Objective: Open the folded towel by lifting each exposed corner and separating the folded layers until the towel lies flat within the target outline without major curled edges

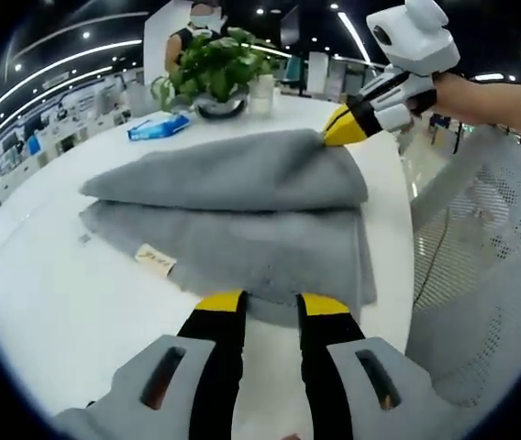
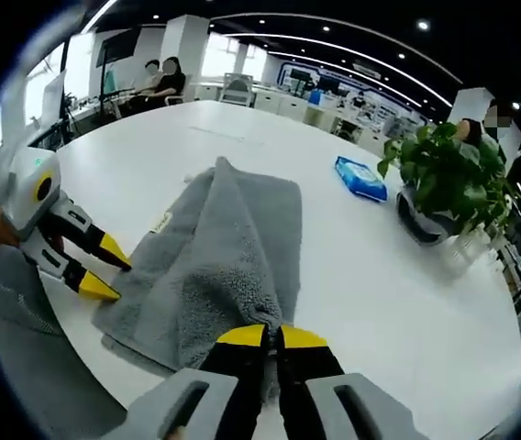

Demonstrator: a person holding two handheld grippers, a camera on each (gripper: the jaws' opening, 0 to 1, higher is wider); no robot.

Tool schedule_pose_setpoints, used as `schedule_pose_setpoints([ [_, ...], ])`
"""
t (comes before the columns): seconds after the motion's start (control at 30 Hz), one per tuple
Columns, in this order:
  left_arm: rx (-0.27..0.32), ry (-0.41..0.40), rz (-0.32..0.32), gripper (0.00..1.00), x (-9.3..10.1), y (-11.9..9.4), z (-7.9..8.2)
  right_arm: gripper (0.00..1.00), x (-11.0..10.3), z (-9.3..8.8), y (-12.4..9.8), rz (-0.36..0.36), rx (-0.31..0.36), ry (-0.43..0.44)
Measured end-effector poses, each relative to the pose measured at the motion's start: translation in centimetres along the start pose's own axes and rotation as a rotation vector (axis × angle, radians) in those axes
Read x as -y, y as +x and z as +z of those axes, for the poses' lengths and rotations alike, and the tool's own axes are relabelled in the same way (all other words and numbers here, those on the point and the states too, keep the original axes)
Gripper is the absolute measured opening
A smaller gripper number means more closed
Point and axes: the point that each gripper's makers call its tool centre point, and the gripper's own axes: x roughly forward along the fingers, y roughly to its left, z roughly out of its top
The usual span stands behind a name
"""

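I have the grey towel [image 1: 233,206] lying folded on the white surface [image 1: 49,302], near its edge, with the upper layer drawn up into a low ridge. In the left gripper view my left gripper [image 1: 271,305] sits at the near hem of the towel with its yellow-tipped jaws set a little apart; the tips rest against the cloth, but I see no fabric pinched between them. A small pale label [image 1: 156,261] shows on the lower layer, just to the left of those jaws. Across the towel, my right gripper [image 1: 342,128] meets the far corner of the top layer, and in its own view [image 2: 272,336] the jaws are nearly closed with a tuft of towel [image 2: 219,261] caught between the tips, the cloth rising from them into a fold. In that same view the left gripper [image 2: 105,270] shows at the left with its two yellow tips parted, beside the towel's edge. Further along the surface stand a potted plant [image 2: 448,179] and a blue packet [image 2: 361,179], both well apart from the towel. People sit at the far end of the room.
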Motion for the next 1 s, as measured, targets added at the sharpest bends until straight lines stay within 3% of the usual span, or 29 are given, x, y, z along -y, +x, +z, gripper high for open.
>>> schedule_pose_setpoints([
  [0.13, -0.001, 0.0, 0.001, 0.22, 0.0, 0.0, 0.0, 0.0, 1.8, -1.1, -0.1, -0.034, -0.033, 0.004],
  [0.33, -0.004, -0.002, 0.0, 0.22, 0.0, 0.1, 0.0, 0.0, 3.8, -1.4, -0.5, -0.028, -0.019, 0.07],
  [0.67, 0.014, -0.013, -0.001, 0.21, -0.1, 0.0, 0.0, 0.0, 6.7, -2.5, -0.6, -0.07, -0.032, 0.083],
  [0.83, 0.015, -0.015, -0.002, 0.21, -0.1, 0.0, 0.0, 0.0, 7.8, -3.8, -0.8, -0.079, -0.035, 0.145],
  [1.0, 0.022, -0.022, -0.002, 0.21, -0.1, 0.0, 0.0, 0.0, 8.4, -4.8, -0.9, -0.098, -0.046, 0.153],
])
